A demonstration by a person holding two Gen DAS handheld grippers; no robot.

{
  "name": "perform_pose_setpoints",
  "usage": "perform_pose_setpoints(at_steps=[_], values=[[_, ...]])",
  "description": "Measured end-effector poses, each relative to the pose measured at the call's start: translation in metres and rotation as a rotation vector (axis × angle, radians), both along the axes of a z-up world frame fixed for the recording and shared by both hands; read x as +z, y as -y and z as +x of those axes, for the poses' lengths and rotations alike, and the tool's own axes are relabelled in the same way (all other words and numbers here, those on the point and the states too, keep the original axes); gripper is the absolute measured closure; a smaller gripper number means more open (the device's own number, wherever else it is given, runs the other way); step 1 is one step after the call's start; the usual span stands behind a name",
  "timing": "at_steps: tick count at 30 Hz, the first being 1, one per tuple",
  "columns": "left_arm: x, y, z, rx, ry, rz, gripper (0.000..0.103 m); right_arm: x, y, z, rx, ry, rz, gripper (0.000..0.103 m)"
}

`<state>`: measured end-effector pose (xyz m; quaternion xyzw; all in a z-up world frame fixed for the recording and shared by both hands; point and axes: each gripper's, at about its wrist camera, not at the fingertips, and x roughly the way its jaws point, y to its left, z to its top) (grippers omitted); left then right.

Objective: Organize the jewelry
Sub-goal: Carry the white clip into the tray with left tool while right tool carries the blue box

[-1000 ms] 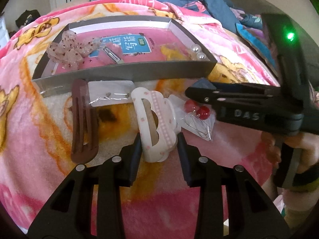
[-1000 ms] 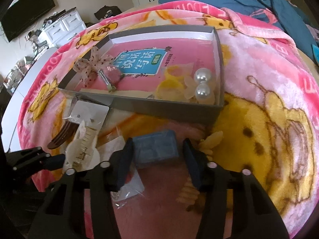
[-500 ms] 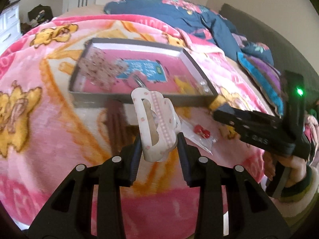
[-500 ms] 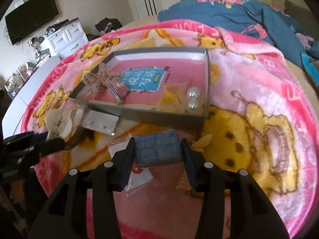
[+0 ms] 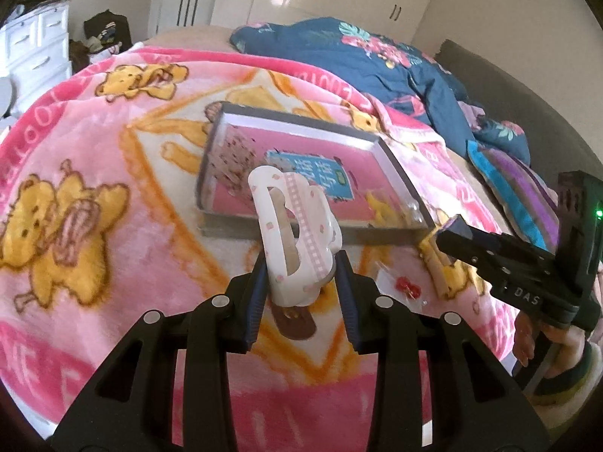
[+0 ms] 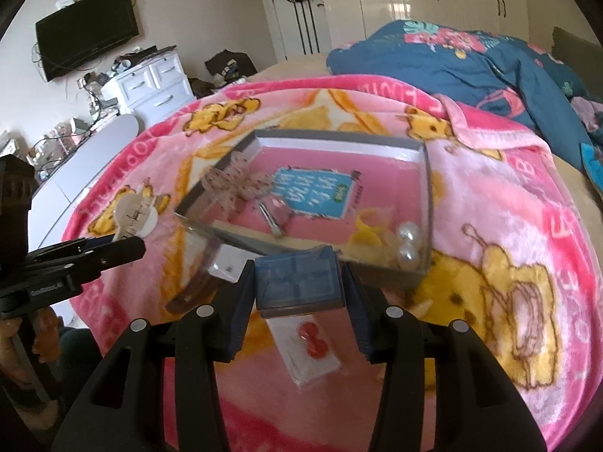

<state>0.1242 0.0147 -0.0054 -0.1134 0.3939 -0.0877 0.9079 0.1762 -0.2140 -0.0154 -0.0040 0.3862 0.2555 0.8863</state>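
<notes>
Partway: grey tray on bed blanket already holds bow clip + pearl earrings; L tool clamped on white claw clip, R tool clamped on blue box, both aloft near tray; red earring packet + brown clip left on blanket.

You're in a bedroom at home: a bed fills the middle of the frame under a pink cartoon-bear blanket, with a blue floral duvet bunched upper right, a wall TV and cluttered white dresser upper left, and white wardrobes along the top.
</notes>
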Motion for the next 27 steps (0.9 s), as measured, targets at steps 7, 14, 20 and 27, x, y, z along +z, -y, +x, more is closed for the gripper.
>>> perform_pose_setpoints(at_steps=[7, 14, 20, 27], values=[[0.009, -0.020, 0.007, 0.037, 0.020, -0.010, 0.076, 0.015, -0.019, 0.004, 0.031, 0.029, 0.026, 0.059], [0.020, -0.031, 0.016, 0.057, 0.038, 0.006, 0.076, 0.026, -0.031, 0.012, 0.042, 0.054, 0.050, 0.059], [0.025, -0.033, 0.028, 0.053, 0.048, 0.035, 0.076, 0.033, -0.032, 0.021, 0.028, 0.070, 0.062, 0.059], [0.023, -0.032, 0.046, 0.047, 0.039, 0.049, 0.076, 0.037, -0.025, 0.040, -0.021, 0.094, 0.047, 0.059]])
